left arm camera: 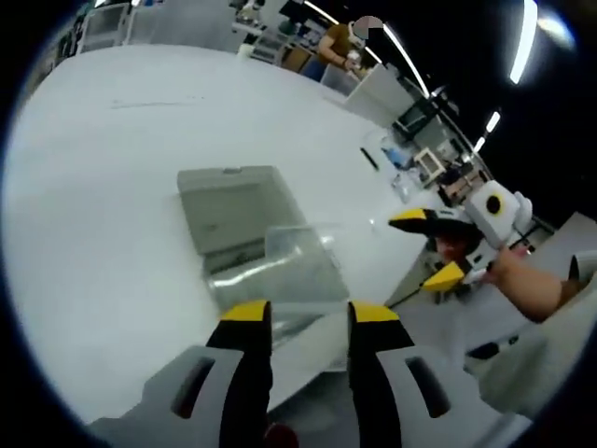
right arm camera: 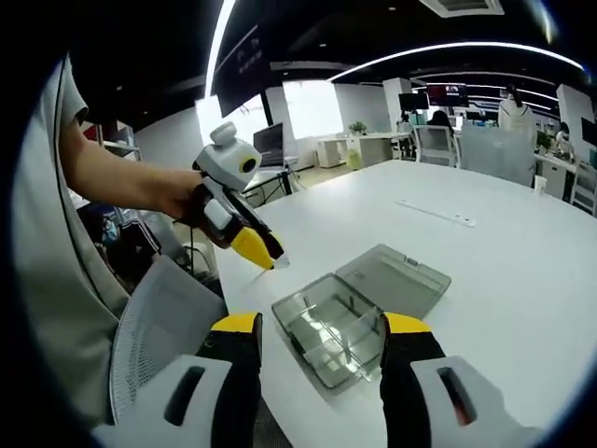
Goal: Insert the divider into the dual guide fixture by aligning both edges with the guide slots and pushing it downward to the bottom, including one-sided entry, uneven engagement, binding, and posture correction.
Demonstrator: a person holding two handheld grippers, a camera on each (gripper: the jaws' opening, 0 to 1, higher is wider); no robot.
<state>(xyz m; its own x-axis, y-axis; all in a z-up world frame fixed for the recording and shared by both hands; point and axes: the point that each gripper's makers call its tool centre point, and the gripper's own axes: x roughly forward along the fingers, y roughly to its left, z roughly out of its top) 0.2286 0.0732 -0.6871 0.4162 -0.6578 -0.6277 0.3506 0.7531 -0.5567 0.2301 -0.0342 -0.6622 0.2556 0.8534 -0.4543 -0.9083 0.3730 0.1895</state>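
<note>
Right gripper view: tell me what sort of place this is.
Most likely an open-plan office or lab. A large white table holds a clear plastic box with its lid open; beyond it stand desks with monitors, office chairs and long ceiling light strips.

Grey grippers [right arm camera: 317,327], yellow-tipped black jaws

The desk [right arm camera: 504,252] has a smooth white top with a soft matt shine. Near its edge lies the fixture box [right arm camera: 350,317], of clear grey plastic, a little glossy, with thin see-through dividers [right arm camera: 347,347] inside. Both claws have black plastic jaws with yellow tips.
</note>
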